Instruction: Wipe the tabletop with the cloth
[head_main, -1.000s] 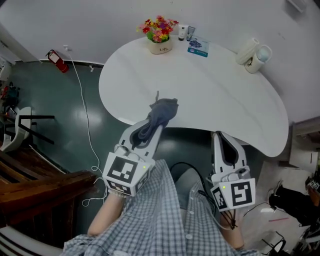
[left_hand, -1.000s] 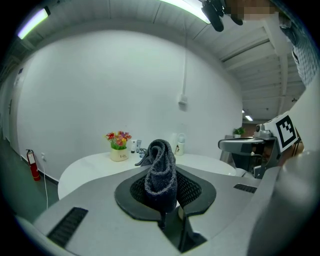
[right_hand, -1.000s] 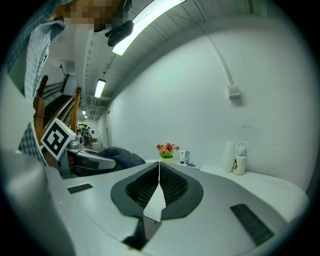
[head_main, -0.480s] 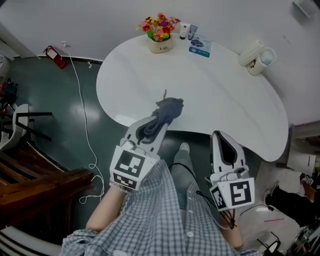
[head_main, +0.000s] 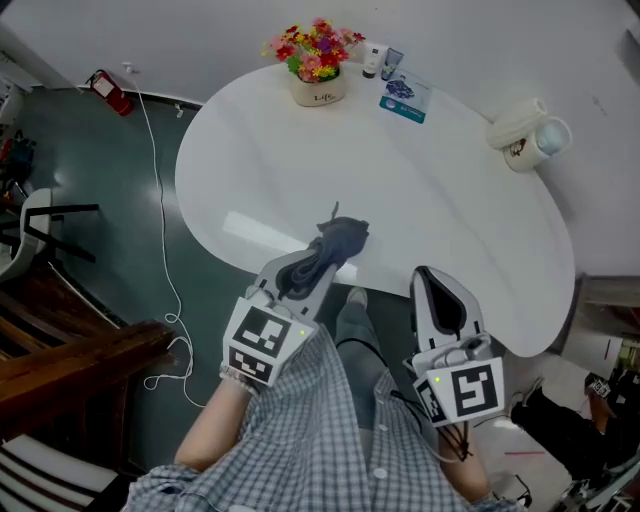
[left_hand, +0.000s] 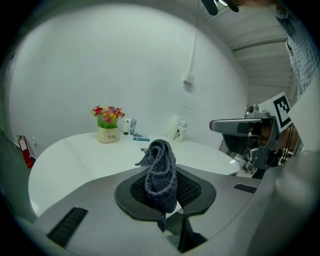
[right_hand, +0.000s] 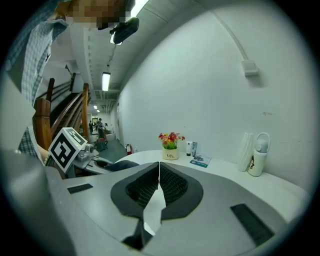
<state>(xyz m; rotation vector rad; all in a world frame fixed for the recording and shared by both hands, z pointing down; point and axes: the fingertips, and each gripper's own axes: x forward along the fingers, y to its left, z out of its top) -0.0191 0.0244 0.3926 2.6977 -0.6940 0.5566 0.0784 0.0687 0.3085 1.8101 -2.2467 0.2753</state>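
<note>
Left gripper (head_main: 314, 262) is clamping the cloth (head_main: 338, 240), tabletop (head_main: 450, 190) just ahead, so press flat before sweeping; right gripper (head_main: 437, 280) is idling closed, empty.

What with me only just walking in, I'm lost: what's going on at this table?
A person holds a two-jaw gripper in each hand at a white table. The left gripper is clamped on a bunched dark grey cloth, held over the table's near edge; whether the cloth touches the top cannot be told. The right gripper is shut and empty, off the near edge. A flower pot stands at the far side.
</note>
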